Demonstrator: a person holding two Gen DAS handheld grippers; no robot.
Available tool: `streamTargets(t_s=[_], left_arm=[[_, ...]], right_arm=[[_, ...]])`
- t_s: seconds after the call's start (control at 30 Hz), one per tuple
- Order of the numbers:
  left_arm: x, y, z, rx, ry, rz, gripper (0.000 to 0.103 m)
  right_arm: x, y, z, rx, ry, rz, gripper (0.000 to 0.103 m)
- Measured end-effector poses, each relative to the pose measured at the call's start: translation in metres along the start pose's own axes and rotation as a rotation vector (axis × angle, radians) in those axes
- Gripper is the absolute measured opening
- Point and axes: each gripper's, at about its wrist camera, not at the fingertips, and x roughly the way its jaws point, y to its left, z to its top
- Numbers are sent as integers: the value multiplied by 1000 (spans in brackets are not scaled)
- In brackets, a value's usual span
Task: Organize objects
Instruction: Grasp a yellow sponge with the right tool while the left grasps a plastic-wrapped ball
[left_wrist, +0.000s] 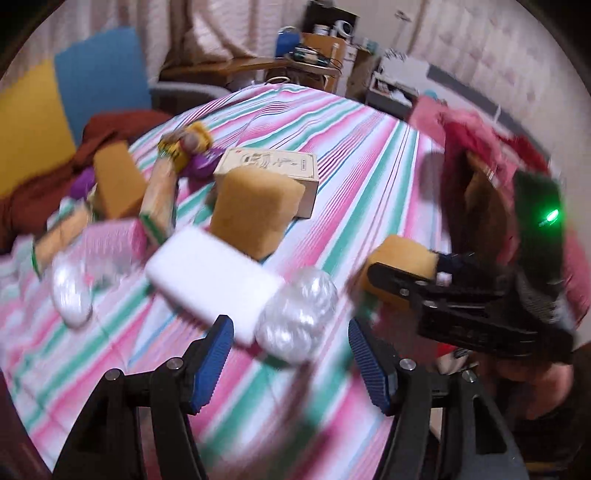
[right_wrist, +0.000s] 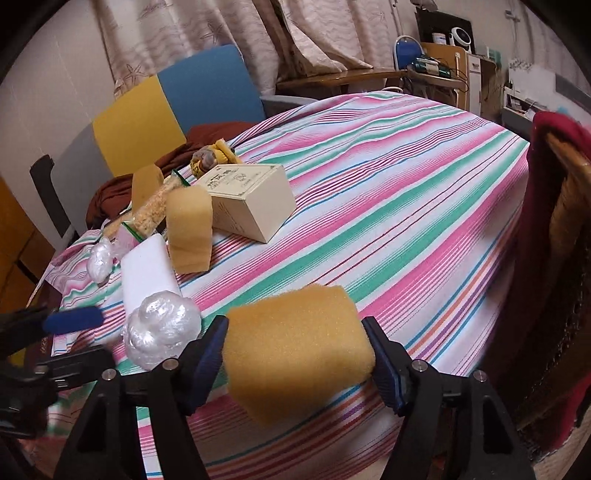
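My right gripper (right_wrist: 295, 360) is shut on a yellow sponge (right_wrist: 295, 347), held just above the striped tablecloth (right_wrist: 406, 221) near its front edge. My left gripper (left_wrist: 291, 356) is open. A crumpled clear plastic wad (left_wrist: 299, 321) lies just past its fingertips, with no pad touching it. Behind the wad lies a white foam block (left_wrist: 210, 280), and an upright yellow sponge (left_wrist: 255, 214) stands behind that. In the left wrist view the right gripper (left_wrist: 406, 271) and its sponge (left_wrist: 399, 254) are at the right.
A cream box (right_wrist: 251, 199) lies behind the upright sponge (right_wrist: 190, 229). Another sponge (right_wrist: 146, 184), snack packets (right_wrist: 151, 218), a second plastic wad (right_wrist: 99, 260) and a small toy (right_wrist: 207, 158) crowd the left side. A chair draped in red cloth (right_wrist: 546, 184) stands at the right.
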Motion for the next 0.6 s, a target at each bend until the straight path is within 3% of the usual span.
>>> streamTargets(t_s=[0.07,0.13,0.3,0.5,0.6], left_arm=[[10,-7,0,62,1,60,60],[19,-10,-1,90,18,66,49],[24,-16,-6,156,-15,102,49],[16,-10,-16,120,-34,72,49],[15,-10,-19,92,-47,52,38]], right_arm=[[0,-5,-1,19,-1,13,73],[0,-5,0,16,-1,12,73],[0,-6,0,18,-1,14,74],[0,-6,0,10,-2,7,74],[1,-5,-1,8,-3,4,74]])
